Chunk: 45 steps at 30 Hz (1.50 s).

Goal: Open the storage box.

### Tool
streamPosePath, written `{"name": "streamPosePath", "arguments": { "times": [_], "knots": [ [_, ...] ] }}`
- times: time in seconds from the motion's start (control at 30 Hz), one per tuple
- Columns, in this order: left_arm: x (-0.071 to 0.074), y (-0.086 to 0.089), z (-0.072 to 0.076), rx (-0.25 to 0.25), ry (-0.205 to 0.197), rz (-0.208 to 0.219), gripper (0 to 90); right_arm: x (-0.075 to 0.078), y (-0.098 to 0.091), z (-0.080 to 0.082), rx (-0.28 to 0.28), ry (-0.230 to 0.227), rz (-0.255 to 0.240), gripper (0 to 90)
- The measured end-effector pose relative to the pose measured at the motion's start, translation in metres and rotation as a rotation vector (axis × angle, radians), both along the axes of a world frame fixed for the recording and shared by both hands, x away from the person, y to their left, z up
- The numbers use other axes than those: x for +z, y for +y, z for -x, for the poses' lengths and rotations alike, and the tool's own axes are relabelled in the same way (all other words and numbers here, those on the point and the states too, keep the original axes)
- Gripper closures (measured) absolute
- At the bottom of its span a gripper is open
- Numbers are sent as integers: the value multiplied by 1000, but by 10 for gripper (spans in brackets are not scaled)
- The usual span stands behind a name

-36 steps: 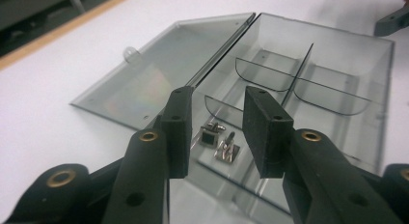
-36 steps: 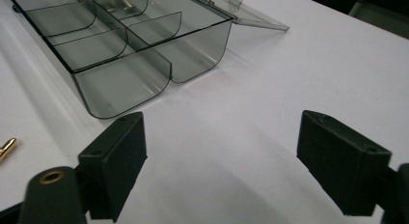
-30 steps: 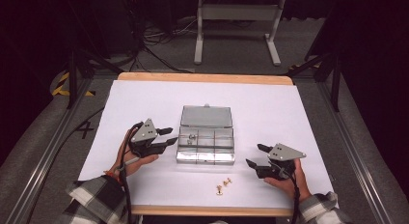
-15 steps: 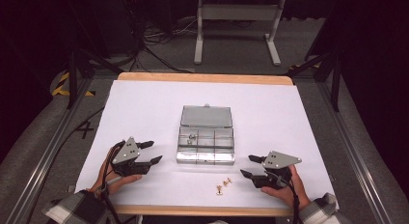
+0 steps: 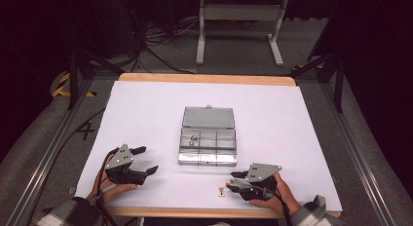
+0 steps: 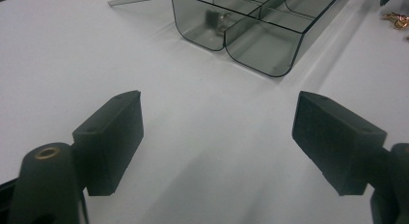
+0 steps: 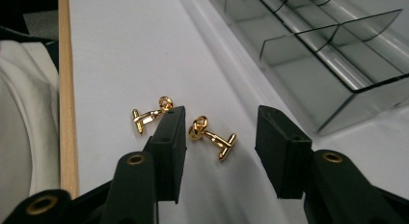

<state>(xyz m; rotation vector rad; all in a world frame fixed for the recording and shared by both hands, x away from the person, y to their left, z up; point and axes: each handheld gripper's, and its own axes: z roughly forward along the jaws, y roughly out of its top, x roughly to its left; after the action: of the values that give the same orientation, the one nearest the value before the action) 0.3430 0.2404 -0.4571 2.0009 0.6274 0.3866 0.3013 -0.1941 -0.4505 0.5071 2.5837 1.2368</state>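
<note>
A clear plastic compartment box [image 5: 208,150] lies mid-table with its lid folded back. A small metal piece [image 5: 193,138] rests in its back left cell. Two gold cufflinks lie near the front edge. One cufflink [image 7: 212,135] sits between the jaws of my right gripper [image 7: 222,117], which have just been closing; the pads do not touch it. The other cufflink [image 7: 152,114] lies just outside the left jaw. My left gripper [image 5: 147,159] rests left of the box. Its jaws have just been opening and stand wide, with bare table between them [image 6: 217,101].
The white table sheet [image 5: 146,109] ends at a wooden front edge [image 7: 65,89] close beside the cufflinks. The box's near wall [image 6: 260,45] stands ahead of the left gripper. A metal stand [image 5: 238,14] and cables are on the floor beyond the table.
The left gripper pulled back from the box's side toward the front left and spread its jaws. The right gripper slid left up to the cufflinks and its jaws narrowed.
</note>
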Motion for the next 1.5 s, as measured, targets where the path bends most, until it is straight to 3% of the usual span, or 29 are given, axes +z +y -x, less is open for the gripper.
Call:
{"name": "streamPosePath", "arguments": {
  "times": [0.17,0.23,0.37,0.93,1.27,1.3,1.33,1.4,1.5],
  "knots": [
    [0,1,-1,9,11,8,179,-1,4,-4,15,12,8,605],
    [0,2,-3,18,23,15,177,-2,9,-5,22,18,46,643],
    [0,3,-3,25,34,36,165,-2,9,-7,17,38,37,661],
    [1,3,-3,19,39,40,155,5,4,-4,6,-2,15,667],
    [0,1,-3,11,31,22,151,8,3,-4,-10,-16,3,674],
    [0,1,-3,11,38,23,151,9,3,-5,-5,-17,-1,793],
    [0,0,-2,11,36,19,151,9,3,-5,-9,-24,-5,842],
    [0,0,-2,6,34,15,150,10,2,-7,-5,-24,-23,824],
    [0,1,-3,5,38,29,149,7,3,-11,-3,-8,7,802]
  ]
}}
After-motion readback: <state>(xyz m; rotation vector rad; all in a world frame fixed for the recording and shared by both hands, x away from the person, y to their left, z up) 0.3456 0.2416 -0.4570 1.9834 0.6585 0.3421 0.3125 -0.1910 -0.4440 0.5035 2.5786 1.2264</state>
